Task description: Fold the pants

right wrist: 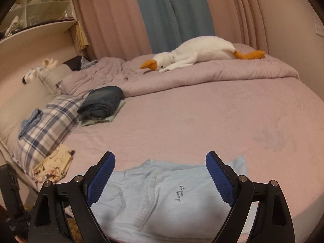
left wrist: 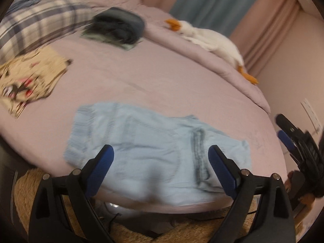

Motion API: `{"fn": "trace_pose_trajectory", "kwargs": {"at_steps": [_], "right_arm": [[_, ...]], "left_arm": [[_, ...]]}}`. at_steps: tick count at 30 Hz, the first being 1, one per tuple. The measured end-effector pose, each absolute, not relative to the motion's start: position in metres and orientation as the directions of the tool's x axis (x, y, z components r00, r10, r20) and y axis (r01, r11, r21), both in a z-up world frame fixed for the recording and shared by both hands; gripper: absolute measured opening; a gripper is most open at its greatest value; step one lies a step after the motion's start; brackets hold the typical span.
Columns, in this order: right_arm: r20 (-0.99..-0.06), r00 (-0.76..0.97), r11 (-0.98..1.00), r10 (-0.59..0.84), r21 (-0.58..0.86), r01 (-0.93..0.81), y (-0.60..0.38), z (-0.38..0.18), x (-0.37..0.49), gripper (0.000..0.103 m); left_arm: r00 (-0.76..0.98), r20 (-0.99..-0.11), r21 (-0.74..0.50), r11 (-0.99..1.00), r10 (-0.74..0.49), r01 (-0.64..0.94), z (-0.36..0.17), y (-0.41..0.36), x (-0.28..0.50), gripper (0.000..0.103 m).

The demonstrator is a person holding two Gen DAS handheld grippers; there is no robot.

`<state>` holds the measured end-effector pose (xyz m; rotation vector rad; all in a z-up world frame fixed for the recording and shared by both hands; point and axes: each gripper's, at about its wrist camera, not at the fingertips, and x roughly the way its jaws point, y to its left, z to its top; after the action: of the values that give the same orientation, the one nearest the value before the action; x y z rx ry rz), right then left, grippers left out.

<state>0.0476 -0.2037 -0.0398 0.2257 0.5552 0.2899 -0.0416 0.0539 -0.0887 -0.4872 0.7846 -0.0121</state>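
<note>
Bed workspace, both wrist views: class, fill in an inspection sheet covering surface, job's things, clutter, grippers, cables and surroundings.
Surface: bed with pinkish-lilac sheet.
Job's things: light blue pants lying at the near edge.
Clutter: folded dark clothes, plaid pillow, goose plush, printed cream cloth.
Grippers: left gripper and right gripper open above the pants, holding nothing.
Cables: nothing seen for certain.
Surroundings: curtains, shelf.

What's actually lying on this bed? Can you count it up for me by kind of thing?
Light blue pants, near edge: 1
Folded dark jeans on a pale green folded cloth: 2
Cream printed garment: 1
Plaid pillow: 1
Crumpled blue cloth on that pillow: 1
White goose plush: 1
Bunched lilac duvet: 1
Total: 8
</note>
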Motion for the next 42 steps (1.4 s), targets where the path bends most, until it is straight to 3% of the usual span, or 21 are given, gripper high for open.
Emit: {"fn": "trace_pose_trajectory", "kwargs": {"at_steps": [2,9,16,24,33,42], "right_arm": [[-0.459,0.83,0.944,0.316,0.245,-0.223,-0.192,-0.047,0.04,0.091],[-0.56,0.74,0.926,0.372,0.279,-0.254,-0.172,-0.073,0.05,0.091],[-0.592,0.709,0.924,0.383,0.253,-0.287,-0.155,-0.08,0.048,0.091],[-0.638,0.666,0.922,0.387,0.261,-0.285,-0.157,-0.093,0.05,0.091],[-0.661,0.627,0.911,0.412,0.292,-0.29,-0.16,-0.102,0.052,0.091],[-0.672,0.611,0.908,0.418,0.31,-0.281,-0.165,-0.106,0.055,0.091]], "left_arm": [[0.7,-0.691,-0.437,0.876,-0.179,-0.207,-0.1,0.066,-0.046,0.095],[0.673,-0.73,-0.441,0.832,-0.115,-0.336,-0.124,0.099,-0.056,0.095],[0.648,-0.753,-0.484,0.766,-0.118,-0.423,-0.149,0.123,-0.053,0.093],[0.62,-0.76,-0.537,0.725,-0.195,-0.431,-0.168,0.124,-0.048,0.079],[0.618,-0.771,-0.51,0.731,-0.154,-0.454,-0.168,0.125,-0.042,0.062],[0.632,-0.752,-0.548,0.71,-0.188,-0.442,-0.174,0.135,-0.04,0.054]]}}
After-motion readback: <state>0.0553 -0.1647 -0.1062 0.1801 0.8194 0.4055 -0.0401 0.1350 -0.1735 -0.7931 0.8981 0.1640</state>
